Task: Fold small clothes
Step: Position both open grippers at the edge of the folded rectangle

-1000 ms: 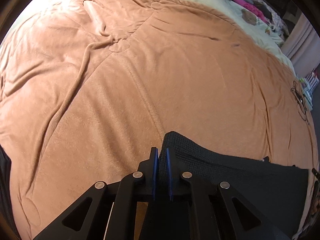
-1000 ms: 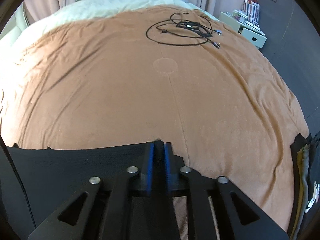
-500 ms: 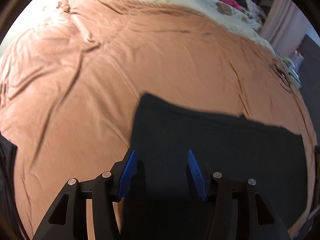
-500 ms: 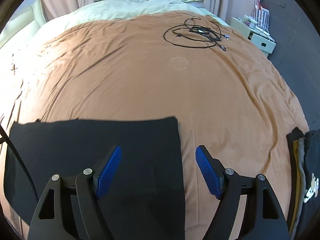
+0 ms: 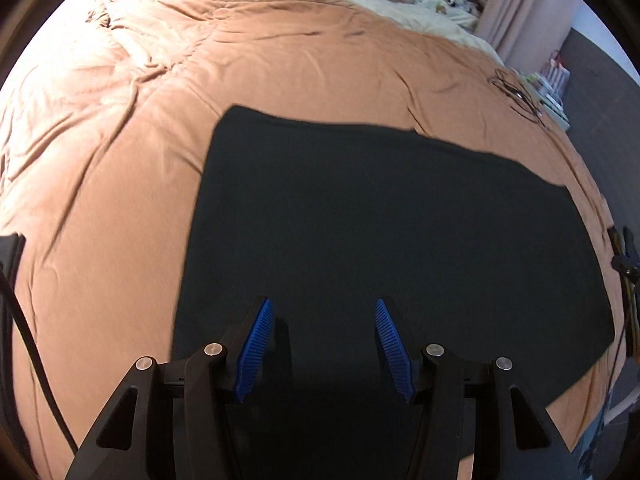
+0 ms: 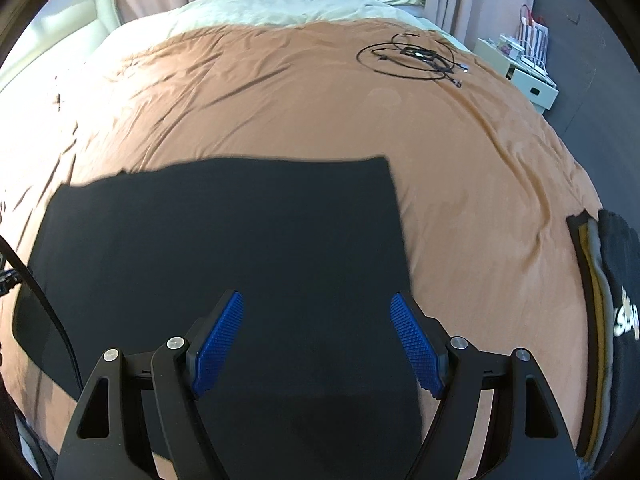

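The flat black rectangular knit garment (image 5: 384,232) lies spread on the wide brown plush bedspread (image 5: 120,168), its long axis running from nine o'clock to three o'clock across both views; its far edge is a straight line toward twelve o'clock, its near edge passes out of sight beneath the tools at six o'clock. The left gripper (image 5: 324,340) hangs above the cloth's left part with its blue ribbed pads (image 5: 256,344) spread wide and nothing between them; the garment's left edge lies just off at about ten o'clock from those jaws. The right gripper (image 6: 316,332) is likewise gaping and empty, one blue pad (image 6: 416,344) standing over the garment's right edge, so that the far right corner sits at about one o'clock from it. Each tool thus looks nearest to its own short end; neither touches the cloth as far as can be judged.

The next fold probably turns on that long axis: either the two short ends are brought together, or the near edge is carried toward twelve o'clock; which is meant cannot be told.

At three o'clock in the right view a stack of folded dark clothes with a printed top piece (image 6: 612,300) rests near the bedspread's rim, well apart from the garment; a coil of thin black cable (image 6: 412,56) lies far off toward one o'clock.
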`<state>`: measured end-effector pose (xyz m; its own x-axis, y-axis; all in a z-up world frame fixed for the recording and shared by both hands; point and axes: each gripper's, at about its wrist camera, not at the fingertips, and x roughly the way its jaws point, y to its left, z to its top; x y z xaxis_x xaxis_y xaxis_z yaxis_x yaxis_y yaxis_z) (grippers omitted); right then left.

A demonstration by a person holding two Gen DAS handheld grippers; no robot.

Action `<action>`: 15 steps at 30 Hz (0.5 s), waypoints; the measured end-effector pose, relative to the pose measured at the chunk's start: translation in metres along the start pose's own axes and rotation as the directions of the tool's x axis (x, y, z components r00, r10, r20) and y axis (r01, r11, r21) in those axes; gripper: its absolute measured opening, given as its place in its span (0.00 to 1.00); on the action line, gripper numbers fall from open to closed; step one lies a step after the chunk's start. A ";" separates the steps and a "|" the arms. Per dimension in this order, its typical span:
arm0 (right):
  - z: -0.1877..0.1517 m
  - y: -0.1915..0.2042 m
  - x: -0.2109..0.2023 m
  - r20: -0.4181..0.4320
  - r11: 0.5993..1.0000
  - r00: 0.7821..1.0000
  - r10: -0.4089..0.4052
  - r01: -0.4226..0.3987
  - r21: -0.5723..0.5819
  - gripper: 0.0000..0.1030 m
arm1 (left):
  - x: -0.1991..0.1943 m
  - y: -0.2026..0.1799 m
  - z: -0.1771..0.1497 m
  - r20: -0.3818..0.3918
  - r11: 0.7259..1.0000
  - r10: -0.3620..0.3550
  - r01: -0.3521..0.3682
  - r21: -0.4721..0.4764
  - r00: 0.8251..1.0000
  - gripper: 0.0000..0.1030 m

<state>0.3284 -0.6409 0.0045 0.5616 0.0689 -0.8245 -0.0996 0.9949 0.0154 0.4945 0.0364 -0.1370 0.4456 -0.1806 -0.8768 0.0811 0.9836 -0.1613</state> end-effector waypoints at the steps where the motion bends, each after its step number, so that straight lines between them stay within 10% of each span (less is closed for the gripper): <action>1: -0.007 0.005 0.000 -0.002 1.000 1.000 -0.003 0.003 -0.005 0.73 | 0.000 -0.001 -0.005 -0.001 1.000 0.003 -0.003 0.003 1.000 0.54; 15: -0.075 0.046 0.014 -0.069 0.999 0.997 -0.041 0.040 -0.022 0.73 | 0.001 -0.005 -0.067 0.010 0.997 0.065 -0.065 0.029 0.998 0.57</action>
<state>0.2701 -0.6000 -0.0485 0.5074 0.0224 -0.8614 -0.0948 0.9950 -0.0300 0.4348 0.0312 -0.1670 0.4587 -0.1162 -0.8809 0.0780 0.9928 -0.0904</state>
